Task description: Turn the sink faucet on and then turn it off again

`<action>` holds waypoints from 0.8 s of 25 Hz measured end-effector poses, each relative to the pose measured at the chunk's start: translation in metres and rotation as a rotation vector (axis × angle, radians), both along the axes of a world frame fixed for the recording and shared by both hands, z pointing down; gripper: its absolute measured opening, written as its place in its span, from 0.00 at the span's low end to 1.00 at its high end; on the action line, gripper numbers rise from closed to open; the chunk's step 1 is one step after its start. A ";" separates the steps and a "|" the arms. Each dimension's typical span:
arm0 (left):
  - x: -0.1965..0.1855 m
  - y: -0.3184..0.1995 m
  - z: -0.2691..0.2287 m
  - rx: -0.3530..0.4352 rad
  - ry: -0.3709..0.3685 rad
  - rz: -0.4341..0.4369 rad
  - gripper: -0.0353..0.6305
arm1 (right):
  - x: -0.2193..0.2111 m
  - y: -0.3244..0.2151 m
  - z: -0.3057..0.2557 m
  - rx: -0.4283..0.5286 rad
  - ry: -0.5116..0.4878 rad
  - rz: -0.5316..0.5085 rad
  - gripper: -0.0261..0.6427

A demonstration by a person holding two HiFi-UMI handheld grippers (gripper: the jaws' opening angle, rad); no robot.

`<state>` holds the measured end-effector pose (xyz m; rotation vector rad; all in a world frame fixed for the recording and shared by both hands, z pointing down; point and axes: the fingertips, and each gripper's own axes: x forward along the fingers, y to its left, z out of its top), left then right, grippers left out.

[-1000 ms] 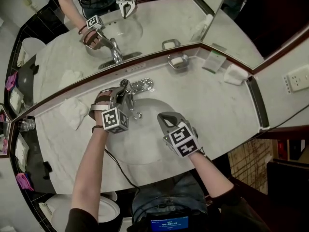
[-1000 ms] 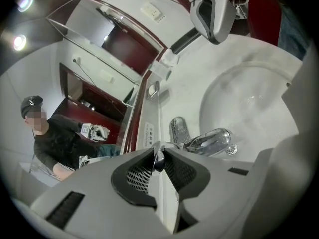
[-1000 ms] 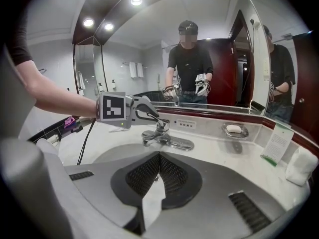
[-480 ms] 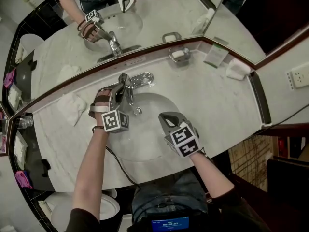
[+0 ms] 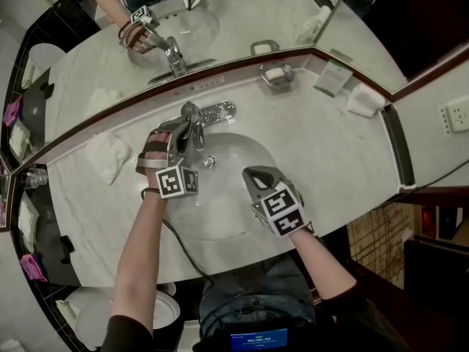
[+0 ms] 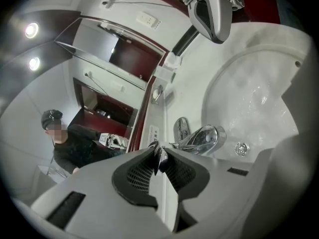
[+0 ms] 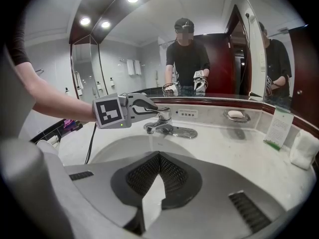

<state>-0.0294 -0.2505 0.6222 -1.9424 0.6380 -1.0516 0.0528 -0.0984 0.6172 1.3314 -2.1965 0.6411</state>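
Over the sink basin (image 5: 245,149), the left tool (image 5: 183,132) pinched the faucet lever (image 6: 160,159); the right tool (image 7: 159,158) hung pressed together, holding nothing, 1 jaw against the other.

counter (image 5: 322,149): marble, sink (image 5: 234,200) inset | left: crumpled towel (image 5: 106,157) | back: faucet (image 5: 218,111), soap dish (image 5: 278,74) | right: card (image 5: 331,79), folded towel (image 5: 364,101)

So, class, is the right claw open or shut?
Shut. In the right gripper view the right claw has its two pads meeting at the tip, with nothing between them.
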 end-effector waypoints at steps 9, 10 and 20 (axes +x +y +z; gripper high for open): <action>-0.003 0.005 0.005 0.027 0.020 -0.013 0.13 | -0.005 -0.002 0.001 0.005 0.002 -0.003 0.07; -0.003 0.006 0.006 0.032 0.023 -0.017 0.13 | -0.005 -0.001 0.002 0.006 0.005 -0.005 0.07; -0.003 0.007 0.008 0.079 0.042 -0.039 0.13 | -0.003 0.002 0.001 0.004 0.004 0.003 0.07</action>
